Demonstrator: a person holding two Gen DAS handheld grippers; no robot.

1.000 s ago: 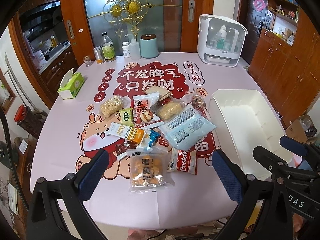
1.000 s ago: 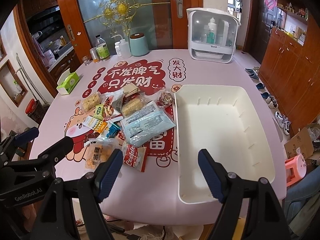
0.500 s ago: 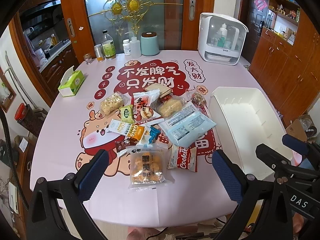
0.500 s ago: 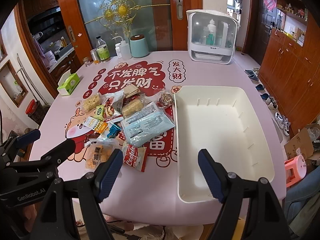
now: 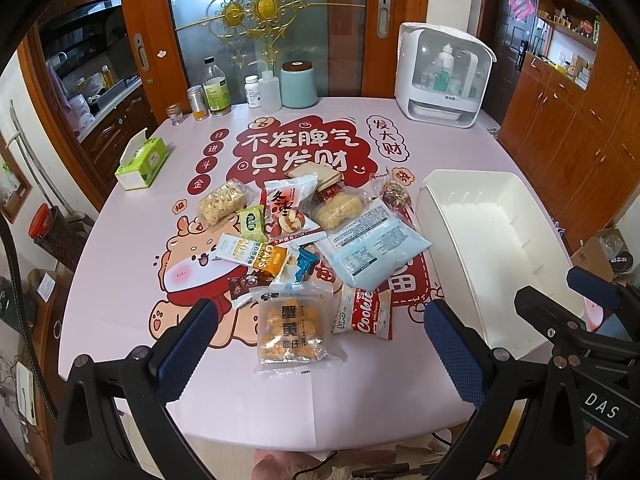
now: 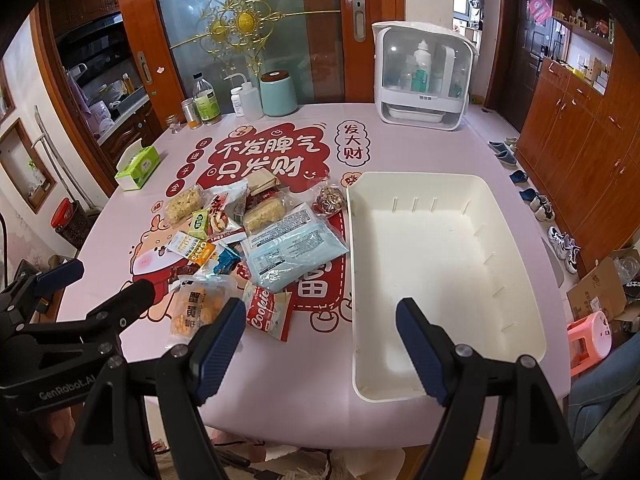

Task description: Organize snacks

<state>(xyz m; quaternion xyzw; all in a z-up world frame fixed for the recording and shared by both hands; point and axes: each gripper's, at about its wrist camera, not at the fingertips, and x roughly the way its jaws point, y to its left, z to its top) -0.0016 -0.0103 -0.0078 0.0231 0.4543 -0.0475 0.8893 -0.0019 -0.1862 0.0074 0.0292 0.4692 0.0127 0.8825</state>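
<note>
- Snack pile (image 5: 296,240): your assorted sealed packets, overlapping, lying flat just left of the white bin (image 6: 440,280).
- White bin: your rectangular tub, upright, open-topped, nothing inside, slotted inner walls.

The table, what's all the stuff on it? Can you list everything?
Snack packets: about a dozen, mixed colours, piled mid-table, left of the bin.
Bin: one, white, nothing inside, right side.
Tissue box: one, green, left edge.
Bottles and jars: several, far edge.
Canister: one, teal, far edge.
Cabinet: one, white, far right.
Tablecloth: one, pink, red print.
Left gripper: open, holds nothing.
Right gripper: open, holds nothing.
</note>
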